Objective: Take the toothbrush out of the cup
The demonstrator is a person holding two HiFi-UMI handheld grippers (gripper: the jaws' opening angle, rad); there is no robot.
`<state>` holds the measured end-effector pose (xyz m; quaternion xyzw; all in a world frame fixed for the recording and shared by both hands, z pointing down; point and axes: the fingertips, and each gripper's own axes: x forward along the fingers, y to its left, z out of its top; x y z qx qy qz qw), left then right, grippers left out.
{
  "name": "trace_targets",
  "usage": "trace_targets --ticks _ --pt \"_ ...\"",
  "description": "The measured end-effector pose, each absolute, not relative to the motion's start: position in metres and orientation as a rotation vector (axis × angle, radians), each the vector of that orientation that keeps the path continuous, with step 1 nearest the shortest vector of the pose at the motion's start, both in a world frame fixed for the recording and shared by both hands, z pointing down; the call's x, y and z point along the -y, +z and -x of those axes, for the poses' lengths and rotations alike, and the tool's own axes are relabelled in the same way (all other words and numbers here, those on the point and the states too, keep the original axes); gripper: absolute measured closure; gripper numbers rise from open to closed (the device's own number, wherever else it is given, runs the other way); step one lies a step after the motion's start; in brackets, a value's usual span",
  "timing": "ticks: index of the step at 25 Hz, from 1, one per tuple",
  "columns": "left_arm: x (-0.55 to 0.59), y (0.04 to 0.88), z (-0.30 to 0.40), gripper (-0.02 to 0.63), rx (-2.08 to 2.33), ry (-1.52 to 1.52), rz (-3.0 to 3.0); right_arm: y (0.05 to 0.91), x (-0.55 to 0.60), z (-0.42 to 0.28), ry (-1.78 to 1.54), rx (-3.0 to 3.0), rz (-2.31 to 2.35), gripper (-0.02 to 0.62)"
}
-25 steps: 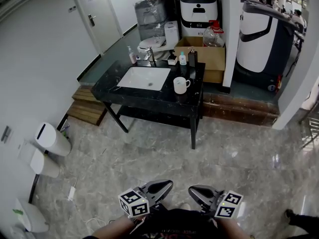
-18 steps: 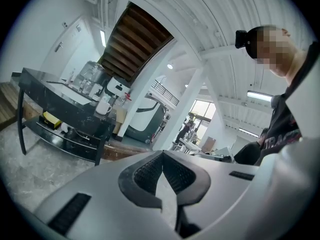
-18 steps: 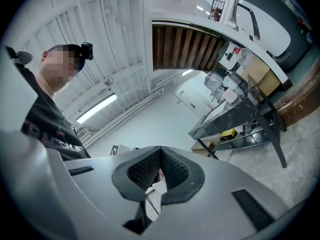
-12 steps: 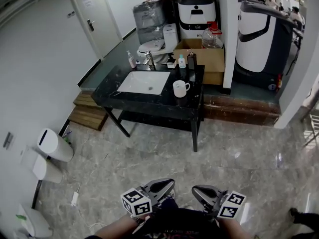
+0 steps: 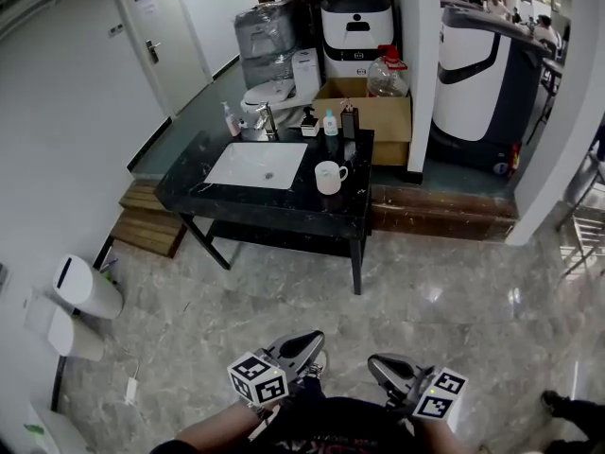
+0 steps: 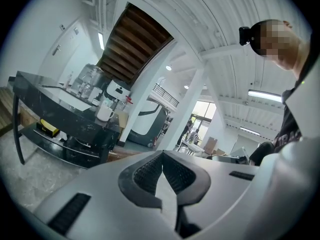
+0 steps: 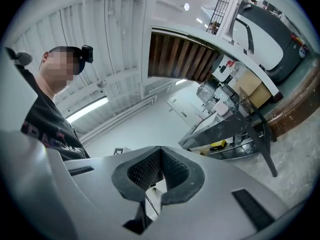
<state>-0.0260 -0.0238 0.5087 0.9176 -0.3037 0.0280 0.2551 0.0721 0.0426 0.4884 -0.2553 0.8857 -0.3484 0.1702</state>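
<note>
A white cup (image 5: 327, 176) with a handle stands on the black washstand table (image 5: 331, 208), right of the white basin (image 5: 257, 165). The same cup (image 6: 104, 113) appears small and far off in the left gripper view. At this distance I cannot make out a toothbrush in it. My left gripper (image 5: 304, 342) and right gripper (image 5: 380, 366) are held low, close to the body, far from the table. Each has its jaws pressed together with nothing between them.
Bottles and a tap (image 5: 267, 119) line the table's back edge. Behind it are a cardboard box (image 5: 371, 113) and white machines (image 5: 355, 33). White bins (image 5: 80, 288) stand by the left wall. Marble floor (image 5: 284, 310) lies between me and the table.
The view has shifted a little: the table and cup sit slightly lower and further left in the frame. Both grippers stay shut near the body.
</note>
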Motion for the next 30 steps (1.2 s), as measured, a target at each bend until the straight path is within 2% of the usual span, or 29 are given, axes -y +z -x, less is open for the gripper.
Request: trace_targets --ticks 30 --pt "0.281 0.518 0.050 0.598 0.791 0.204 -2.709 0.497 0.060 -0.054 -0.976 -2.253 1.154 0.584"
